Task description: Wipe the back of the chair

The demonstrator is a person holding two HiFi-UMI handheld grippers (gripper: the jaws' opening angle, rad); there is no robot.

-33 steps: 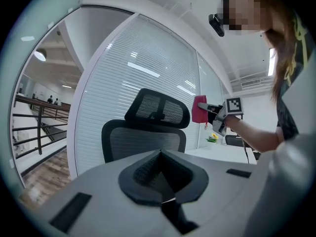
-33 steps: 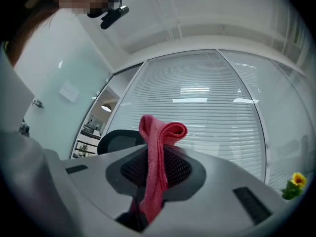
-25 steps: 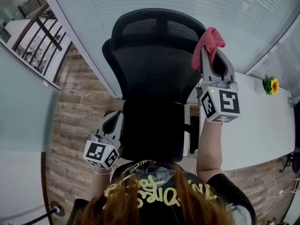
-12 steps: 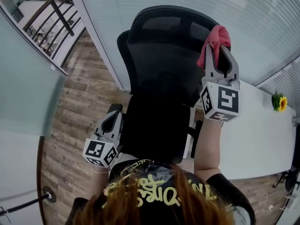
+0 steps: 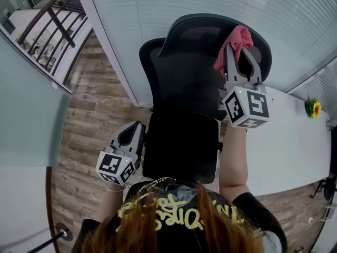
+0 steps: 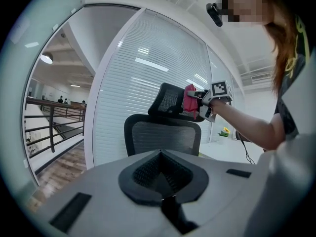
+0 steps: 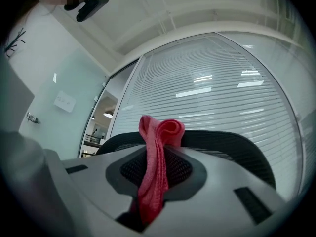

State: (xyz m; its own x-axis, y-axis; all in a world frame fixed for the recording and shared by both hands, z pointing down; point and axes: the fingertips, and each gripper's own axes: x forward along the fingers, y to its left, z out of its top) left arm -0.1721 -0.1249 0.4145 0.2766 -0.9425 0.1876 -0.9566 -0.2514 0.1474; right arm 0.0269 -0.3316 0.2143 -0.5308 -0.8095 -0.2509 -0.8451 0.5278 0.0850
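The right gripper point(image 5: 239, 57) is raised at the upper right edge of the black mesh headrest point(image 5: 202, 28) of the black mesh office chair point(image 5: 184, 83). Its fingers are closed on a crumpled pink-red cloth point(image 5: 235, 42). In the right gripper view, the cloth point(image 7: 155, 167) runs up between the fingers and folds over above their tips, against the curved top of the headrest point(image 7: 232, 147).

The left gripper point(image 5: 136, 130) is held low, beside the left side of the chair at seat level. In the left gripper view, its fingers point(image 6: 148, 169) are closed together with nothing between them. They point toward the chair backrest point(image 6: 163, 135) from a distance.

The chair stands in front of a glass wall with white horizontal blinds point(image 5: 158, 9). A white table point(image 5: 284, 152) lies to its right, and a wood-plank floor point(image 5: 89, 115) to its left.
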